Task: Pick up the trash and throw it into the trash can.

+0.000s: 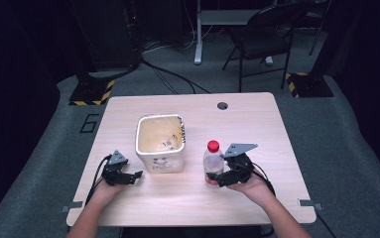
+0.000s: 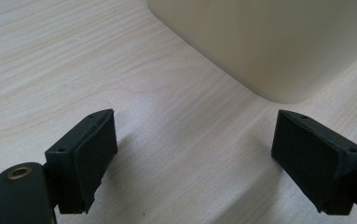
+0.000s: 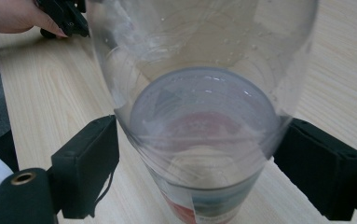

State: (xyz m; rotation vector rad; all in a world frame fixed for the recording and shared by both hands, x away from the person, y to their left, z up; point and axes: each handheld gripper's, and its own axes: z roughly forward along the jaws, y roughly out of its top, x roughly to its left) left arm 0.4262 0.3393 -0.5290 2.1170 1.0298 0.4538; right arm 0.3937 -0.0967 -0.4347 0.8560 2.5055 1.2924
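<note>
A clear plastic bottle (image 1: pixel 211 161) with a red cap stands upright on the wooden table (image 1: pixel 257 124), right of a cream square bucket (image 1: pixel 160 144). My right gripper (image 1: pixel 218 178) is open, one jaw on each side of the bottle's lower body. In the right gripper view the bottle (image 3: pixel 199 93) fills the gap of the gripper (image 3: pixel 197 149), and the pads (image 3: pixel 92 163) sit at its sides or very close. My left gripper (image 1: pixel 134 176) rests open on the table by the bucket's front left corner. Bare wood lies between the left gripper's (image 2: pixel 195 140) jaws, with the bucket wall (image 2: pixel 269 42) just ahead.
The bucket's inside (image 1: pixel 158 133) is stained and holds nothing large. A cable hole (image 1: pixel 222 105) lies near the table's far edge. A folding chair (image 1: pixel 264 37) and floor cables stand beyond the table. The person's left hand (image 3: pixel 13 16) appears far off in the right gripper view.
</note>
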